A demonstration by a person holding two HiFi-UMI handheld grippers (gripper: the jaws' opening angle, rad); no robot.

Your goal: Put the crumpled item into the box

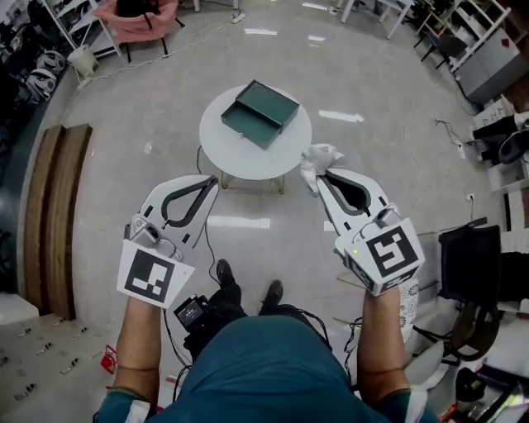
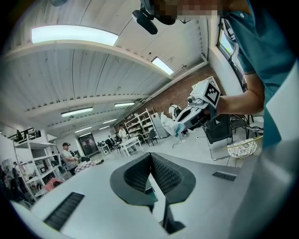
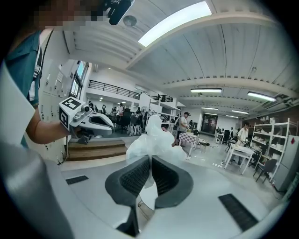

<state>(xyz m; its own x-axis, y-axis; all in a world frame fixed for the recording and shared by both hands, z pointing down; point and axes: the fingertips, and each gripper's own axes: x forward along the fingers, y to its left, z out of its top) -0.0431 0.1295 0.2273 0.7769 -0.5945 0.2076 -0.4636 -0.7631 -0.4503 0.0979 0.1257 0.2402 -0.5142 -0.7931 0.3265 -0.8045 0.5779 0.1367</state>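
Note:
A dark green open box [image 1: 259, 113] lies on a small round white table [image 1: 223, 149] ahead of me. My right gripper [image 1: 320, 174] is shut on a crumpled white item [image 1: 317, 159], held in the air just off the table's right edge. In the right gripper view the crumpled item [image 3: 152, 140] bulges out past the closed jaws. My left gripper [image 1: 214, 179] is shut with nothing in it, hanging near the table's front left edge. From the left gripper view, the right gripper [image 2: 180, 130] and the crumpled item [image 2: 169, 124] show at a distance.
Wooden planks [image 1: 56, 215] lie on the floor at left. A pink chair [image 1: 136, 18] stands at the back left, black chairs [image 1: 475, 277] and clutter at right. Small parts [image 1: 50, 351] are scattered at the lower left. Cables [image 1: 202, 310] trail by my feet.

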